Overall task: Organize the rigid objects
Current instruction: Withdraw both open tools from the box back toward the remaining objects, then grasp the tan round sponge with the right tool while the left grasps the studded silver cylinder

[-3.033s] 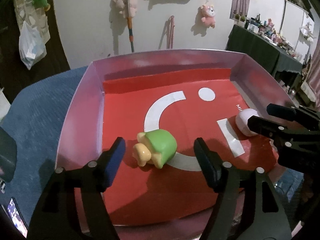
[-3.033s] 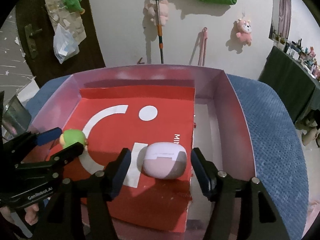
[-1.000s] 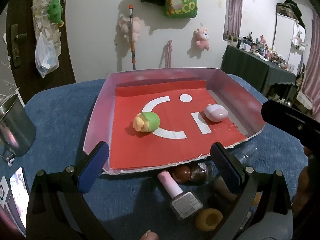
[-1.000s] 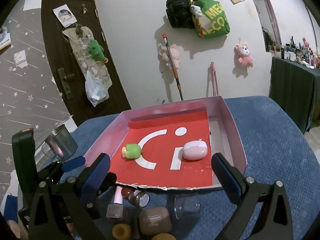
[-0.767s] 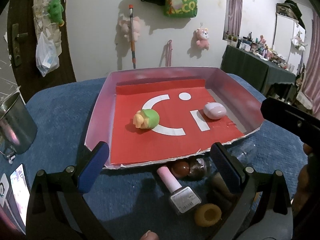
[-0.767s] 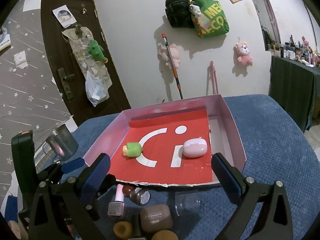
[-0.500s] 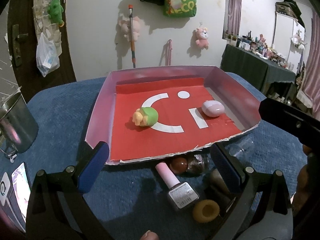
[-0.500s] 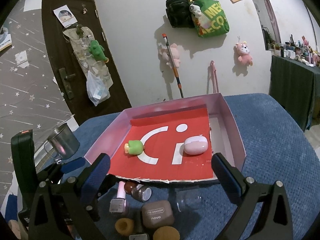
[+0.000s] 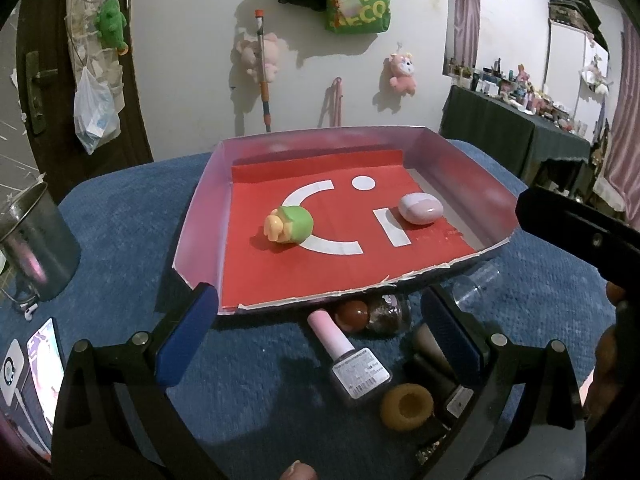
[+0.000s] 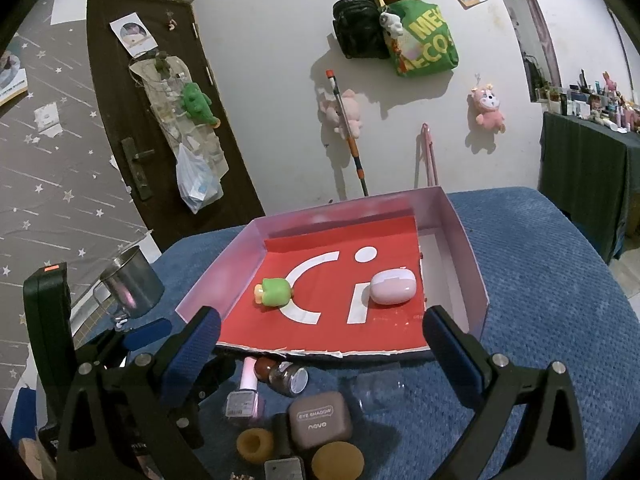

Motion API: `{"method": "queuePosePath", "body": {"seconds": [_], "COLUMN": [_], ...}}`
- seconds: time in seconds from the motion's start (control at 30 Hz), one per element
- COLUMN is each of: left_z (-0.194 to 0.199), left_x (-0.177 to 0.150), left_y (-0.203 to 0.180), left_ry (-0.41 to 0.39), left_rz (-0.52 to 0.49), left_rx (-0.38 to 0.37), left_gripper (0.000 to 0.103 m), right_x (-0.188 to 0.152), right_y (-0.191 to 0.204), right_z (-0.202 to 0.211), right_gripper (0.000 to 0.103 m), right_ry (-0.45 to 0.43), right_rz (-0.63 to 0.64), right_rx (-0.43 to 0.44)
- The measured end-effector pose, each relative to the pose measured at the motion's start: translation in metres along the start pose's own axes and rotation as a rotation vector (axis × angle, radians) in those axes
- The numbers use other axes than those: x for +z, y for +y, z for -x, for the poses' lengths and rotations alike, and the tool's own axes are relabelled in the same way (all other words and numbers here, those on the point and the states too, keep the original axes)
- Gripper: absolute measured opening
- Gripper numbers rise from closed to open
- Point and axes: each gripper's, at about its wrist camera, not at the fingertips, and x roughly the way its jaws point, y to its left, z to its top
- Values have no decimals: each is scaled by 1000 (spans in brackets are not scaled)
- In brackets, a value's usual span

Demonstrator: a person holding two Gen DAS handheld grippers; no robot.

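Note:
A pink-walled tray with a red liner holds a green and yellow toy and a pale pink oval case. On the blue cloth in front of it lie a pink-capped nail polish bottle, a small brown jar, a brown eye-shadow case, a clear cup and a tan ring. My left gripper is open above the bottle. My right gripper is open above the pile.
A metal mug stands left of the tray. A lit phone lies at the front left. A dark table with small items is at the far right. Plush toys and bags hang on the wall.
Both grippers have pulled back and up from the tray, leaving the green toy and pink case in it. The loose items in front of the tray have come into view.

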Motion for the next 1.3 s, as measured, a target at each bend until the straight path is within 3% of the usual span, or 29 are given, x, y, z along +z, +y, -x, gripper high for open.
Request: {"method": "queuePosePath", "body": {"seconds": [0.5,1.3], "left_z": [12,16], "left_x": [-17,-49], "left_y": [-3,-3], "left_ry": [28,99], "left_rz": [-2,-1], "left_rx": [4,17], "left_gripper": [103,103], "right_x": [-10,-60], "right_y": [7,-3], "right_z": [7,4], "right_gripper": [103,103], "right_ry": [15,99], "right_rz": [12,37], "right_rx": [-13,-96]}}
